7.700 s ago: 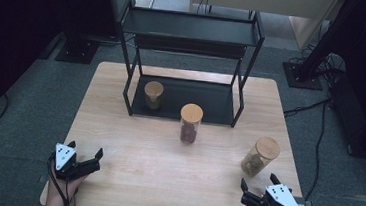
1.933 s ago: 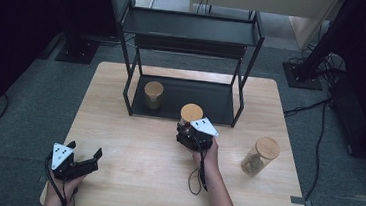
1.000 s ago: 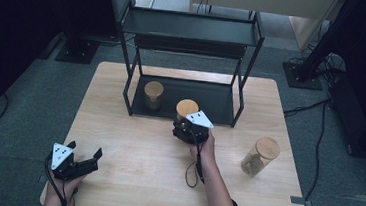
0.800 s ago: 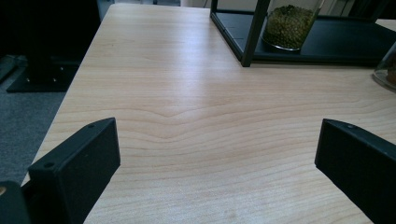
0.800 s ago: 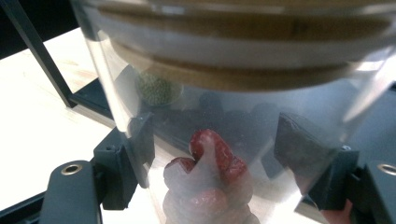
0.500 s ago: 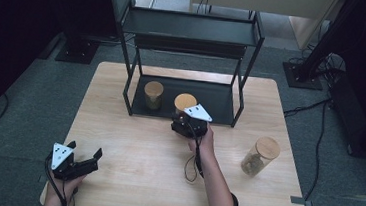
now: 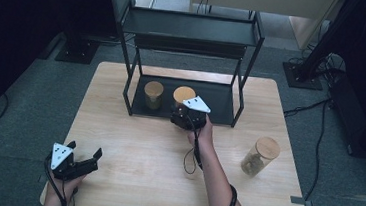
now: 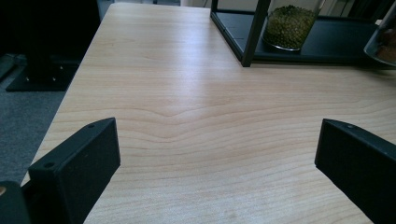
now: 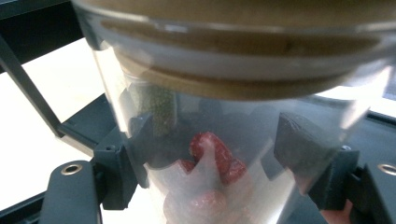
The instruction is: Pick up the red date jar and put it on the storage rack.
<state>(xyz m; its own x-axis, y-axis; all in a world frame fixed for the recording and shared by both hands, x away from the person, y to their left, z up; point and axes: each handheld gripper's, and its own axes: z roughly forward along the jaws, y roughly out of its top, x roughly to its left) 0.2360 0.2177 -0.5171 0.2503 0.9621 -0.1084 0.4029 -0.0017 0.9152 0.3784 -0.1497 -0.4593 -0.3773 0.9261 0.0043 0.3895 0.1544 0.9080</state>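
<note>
Glass jar point(image 7: 183, 97) with a wooden lid sits in your right tongs point(image 7: 185, 119) at the near edge of the black rack's point(image 7: 192, 28) lower shelf, just right of the jar of green beans point(image 7: 153, 95); your left tongs point(image 7: 87, 162) rest near-left on the surface point(image 7: 131, 153). Left gripper view: jaws wide, nothing between. Right gripper view: jaws clamp the jar point(image 9: 219, 154) below its lid. Keep it upright, clear the shelf lip, and leave a gap beside its neighbour.
</note>
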